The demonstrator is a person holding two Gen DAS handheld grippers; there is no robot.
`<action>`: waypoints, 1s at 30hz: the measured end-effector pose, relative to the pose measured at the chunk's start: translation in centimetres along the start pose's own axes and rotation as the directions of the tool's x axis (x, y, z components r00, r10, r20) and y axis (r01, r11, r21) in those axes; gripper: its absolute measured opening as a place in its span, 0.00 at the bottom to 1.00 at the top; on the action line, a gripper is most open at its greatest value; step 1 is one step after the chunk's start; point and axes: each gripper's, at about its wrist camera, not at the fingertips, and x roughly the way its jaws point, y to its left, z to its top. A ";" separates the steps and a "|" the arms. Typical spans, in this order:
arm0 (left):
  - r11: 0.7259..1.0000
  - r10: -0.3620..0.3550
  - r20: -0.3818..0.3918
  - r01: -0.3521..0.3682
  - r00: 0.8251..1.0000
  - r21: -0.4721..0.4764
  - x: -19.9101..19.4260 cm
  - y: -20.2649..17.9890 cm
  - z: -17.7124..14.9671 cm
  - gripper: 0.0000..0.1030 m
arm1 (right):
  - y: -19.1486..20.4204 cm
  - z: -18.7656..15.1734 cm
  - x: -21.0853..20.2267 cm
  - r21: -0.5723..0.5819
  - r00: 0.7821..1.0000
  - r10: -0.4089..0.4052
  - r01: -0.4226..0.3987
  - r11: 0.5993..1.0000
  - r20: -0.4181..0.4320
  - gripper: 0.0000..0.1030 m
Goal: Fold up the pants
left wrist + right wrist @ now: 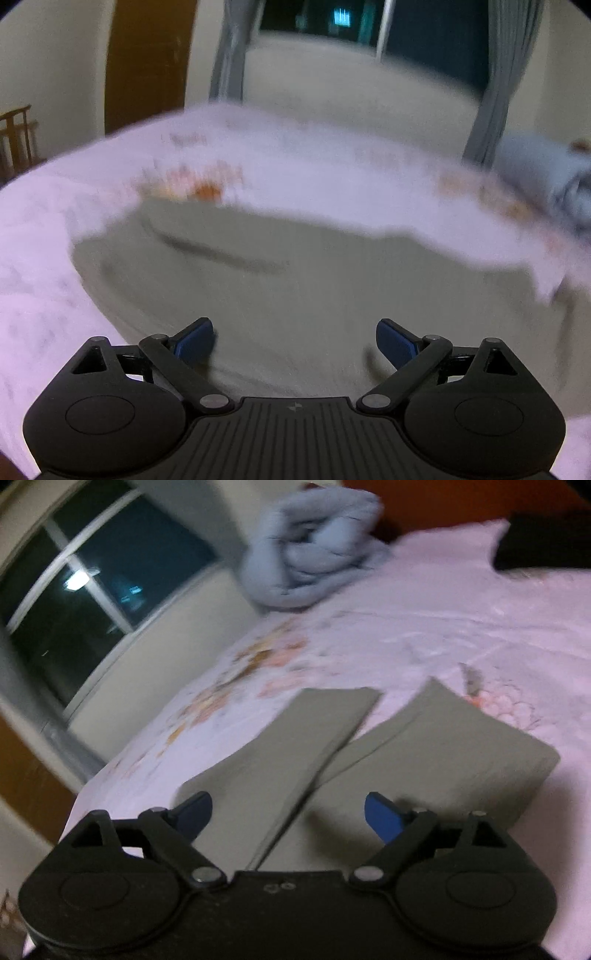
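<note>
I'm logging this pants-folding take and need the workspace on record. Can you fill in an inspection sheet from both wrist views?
Surface: bed under a pale pink floral sheet.
Job's things: olive pants lying on the sheet, both legs spread flat, ends apart.
Clutter: bundled blue-grey blanket at the far edge; dark item at the far right, too blurred to identify.
Grippers: left gripper open, nothing between the jaws; right gripper open, over the pants, nothing gripped.
Cables: nothing seen.
Surroundings: dark window, grey curtains, wooden chair.

Dim indoor light, dark window (92, 590), heavy motion blur in both views, fisheye-bowed, black-vignetted edges.
</note>
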 end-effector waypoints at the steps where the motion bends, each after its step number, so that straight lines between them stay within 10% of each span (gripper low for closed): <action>1: 1.000 0.005 -0.020 -0.005 1.000 0.008 0.7 -0.3 -0.4 0.92 | -0.6 0.5 0.5 0.022 1.000 0.022 -0.022 1.000 -0.001 0.66; 5: 0.999 0.029 -0.004 -0.029 1.000 0.042 1.7 -0.6 -1.0 0.92 | -2.2 3.2 3.1 0.042 1.000 0.030 -0.030 0.999 0.001 0.37; 13: 0.991 0.136 0.075 -0.137 0.988 0.004 2.2 0.0 -0.8 0.92 | -4.8 4.5 8.7 0.142 0.997 -0.030 0.040 0.989 -0.073 0.26; 19: 0.988 0.123 -0.036 -0.119 0.992 0.096 4.6 0.1 -0.1 1.00 | -4.0 4.7 9.1 0.098 0.996 -0.021 0.029 0.995 -0.083 0.00; 30: 0.973 -0.089 -0.204 0.129 0.975 0.189 4.7 2.7 1.6 1.00 | -2.0 3.6 -6.1 -0.097 0.993 -0.041 0.051 0.994 0.106 0.00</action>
